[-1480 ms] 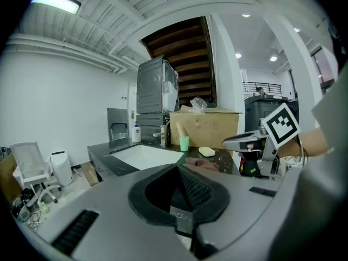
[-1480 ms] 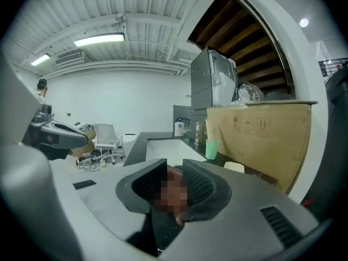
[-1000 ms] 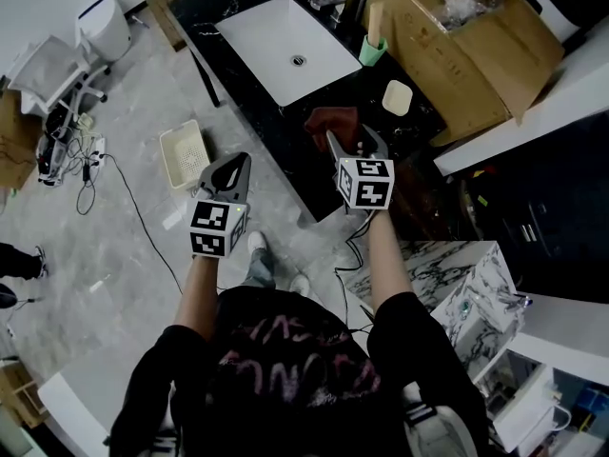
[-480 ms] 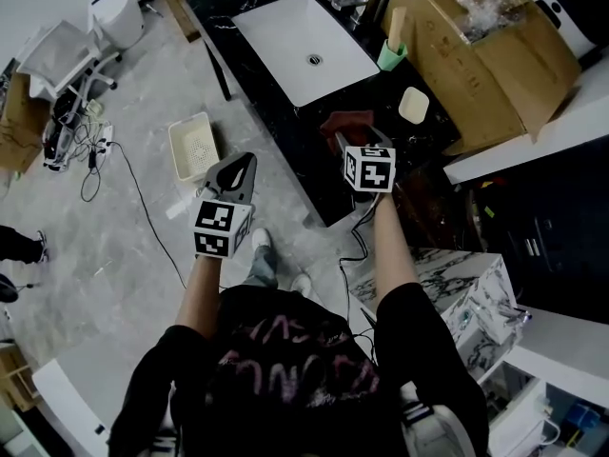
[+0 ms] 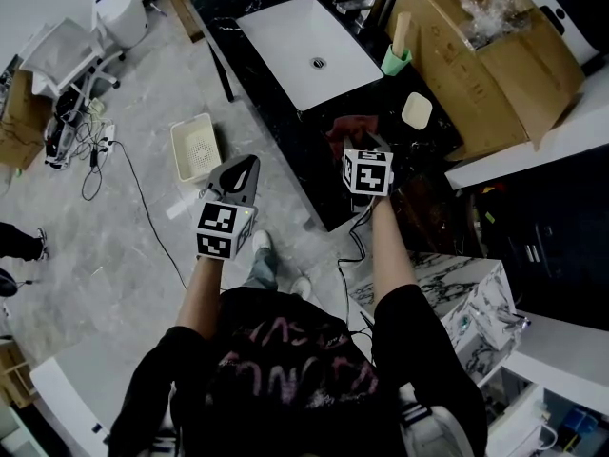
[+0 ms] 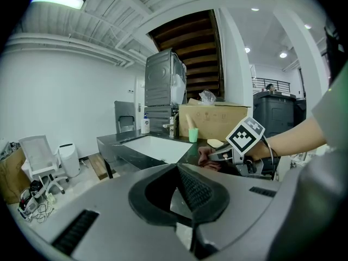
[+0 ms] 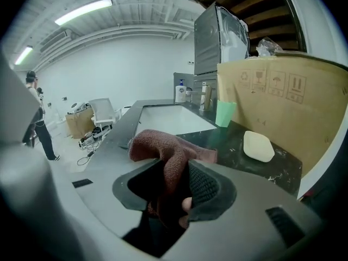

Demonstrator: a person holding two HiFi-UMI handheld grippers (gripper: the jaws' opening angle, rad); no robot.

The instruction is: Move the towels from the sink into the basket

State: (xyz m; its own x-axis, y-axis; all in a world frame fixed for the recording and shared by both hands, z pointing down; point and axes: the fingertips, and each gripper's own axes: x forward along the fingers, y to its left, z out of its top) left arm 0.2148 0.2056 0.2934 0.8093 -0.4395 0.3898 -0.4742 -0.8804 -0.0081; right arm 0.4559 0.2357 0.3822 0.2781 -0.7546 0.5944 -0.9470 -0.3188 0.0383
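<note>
A dark red towel lies bunched on the black counter, just right of the white sink. My right gripper is down on it. In the right gripper view the towel rises between the pads of that gripper; the jaws have just been closing and now pinch it. My left gripper hovers over the floor left of the counter, shut and holding nothing. The white basket stands on the floor beyond it.
A white soap bar, a green cup and a large cardboard box crowd the counter's right side. The faucet is behind the sink. Cables and a white chair are on the floor at left.
My right gripper has dropped onto the towel and its jaws have closed on the cloth. The left gripper has kept still.
</note>
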